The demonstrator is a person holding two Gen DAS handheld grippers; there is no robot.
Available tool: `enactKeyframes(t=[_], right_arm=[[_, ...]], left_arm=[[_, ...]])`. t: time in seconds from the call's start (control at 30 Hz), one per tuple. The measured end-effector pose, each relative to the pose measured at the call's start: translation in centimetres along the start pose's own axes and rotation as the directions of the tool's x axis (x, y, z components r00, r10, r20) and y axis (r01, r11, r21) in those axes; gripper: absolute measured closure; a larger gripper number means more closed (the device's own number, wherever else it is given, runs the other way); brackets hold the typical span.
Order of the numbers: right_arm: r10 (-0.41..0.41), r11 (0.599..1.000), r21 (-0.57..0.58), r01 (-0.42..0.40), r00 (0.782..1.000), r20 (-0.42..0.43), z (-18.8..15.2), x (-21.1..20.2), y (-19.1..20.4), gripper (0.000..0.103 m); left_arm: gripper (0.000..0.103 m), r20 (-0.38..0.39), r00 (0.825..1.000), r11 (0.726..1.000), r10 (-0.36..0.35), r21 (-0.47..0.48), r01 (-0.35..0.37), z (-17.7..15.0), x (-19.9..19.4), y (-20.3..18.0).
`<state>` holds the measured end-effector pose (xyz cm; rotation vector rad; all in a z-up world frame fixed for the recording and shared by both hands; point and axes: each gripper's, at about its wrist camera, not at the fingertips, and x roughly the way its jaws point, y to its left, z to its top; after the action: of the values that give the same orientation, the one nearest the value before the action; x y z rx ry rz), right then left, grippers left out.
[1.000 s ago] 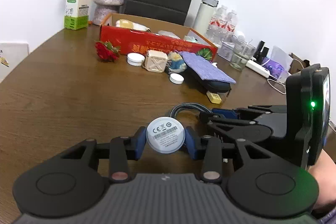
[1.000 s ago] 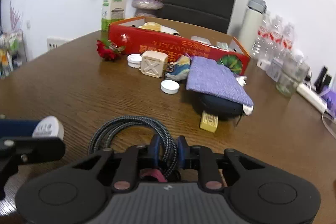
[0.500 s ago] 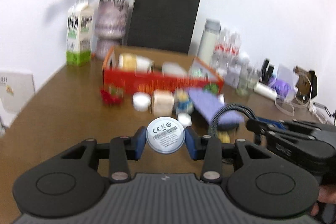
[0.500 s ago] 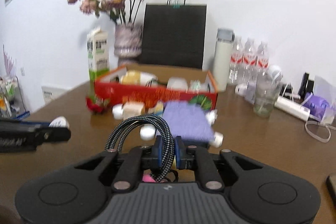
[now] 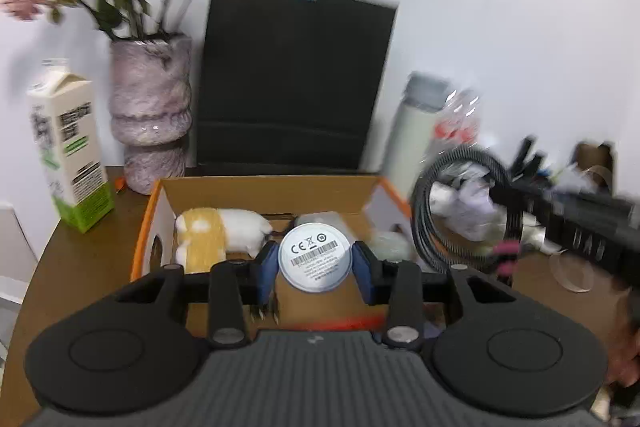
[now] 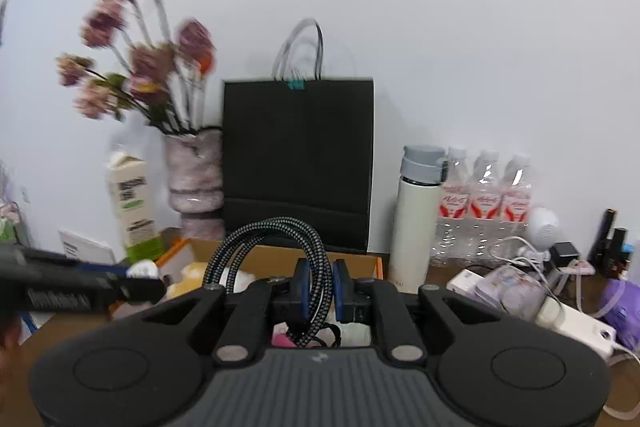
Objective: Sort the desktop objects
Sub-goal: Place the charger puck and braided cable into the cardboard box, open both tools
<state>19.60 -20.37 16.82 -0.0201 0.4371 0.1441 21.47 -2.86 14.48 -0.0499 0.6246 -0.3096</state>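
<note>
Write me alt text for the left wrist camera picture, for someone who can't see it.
The left claw grips a round white disc with a barcode label above an open cardboard box holding a yellow and white plush toy. At right, the right claw carries a coiled braided cable. Behind stand a milk carton, a flower vase and a black paper bag.

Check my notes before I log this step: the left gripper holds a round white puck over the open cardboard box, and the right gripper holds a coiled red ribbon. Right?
One detail is wrong. The right gripper is shut on a coiled black-and-white braided cable, not a red ribbon, as the right wrist view shows. The rest stands: the left gripper holds the round white puck over the open cardboard box.
</note>
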Motion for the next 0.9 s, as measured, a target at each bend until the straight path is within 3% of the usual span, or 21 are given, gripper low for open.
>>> enactKeyframes(t=[0.2, 0.37, 0.57, 0.7, 0.87, 0.9], right_arm=[[-0.038, 0.999, 0.016, 0.041, 0.985, -0.171, 0.3, 11.9, -0.2, 0.093], [-0.069, 0.997, 0.003, 0.072, 0.964, -0.258, -1.1, 18.0, -0.3, 0.093], [-0.162, 0.984, -0.125, 0.126, 0.924, -0.345, -1.9, 22.3, 1.0, 0.093], [-0.212, 0.969, -0.203, 0.139, 0.89, -0.404, -3.1, 23.5, 1.5, 0.091], [-0.17, 0.984, -0.12, 0.131, 0.893, -0.417, -1.6, 21.9, 0.6, 0.082], [-0.161, 0.986, -0.105, 0.128, 0.898, -0.411, -1.0, 21.2, 0.4, 0.079]], left_arm=[[0.062, -0.157, 0.986, 0.997, 0.057, -0.033, -0.063, 1.1, 11.0, 0.9], [0.062, -0.209, 0.972, 0.994, 0.108, 0.022, -0.106, 0.6, 15.5, 1.1], [0.062, -0.252, 0.959, 0.992, 0.127, 0.042, -0.12, 0.6, 18.2, 1.4], [0.052, -0.254, 0.961, 0.994, 0.109, 0.022, -0.107, 0.9, 17.9, 1.9], [0.051, -0.242, 0.961, 0.991, 0.133, 0.045, -0.126, 2.2, 16.1, 2.1], [0.046, -0.24, 0.961, 0.99, 0.137, 0.048, -0.129, 2.5, 15.5, 2.2]])
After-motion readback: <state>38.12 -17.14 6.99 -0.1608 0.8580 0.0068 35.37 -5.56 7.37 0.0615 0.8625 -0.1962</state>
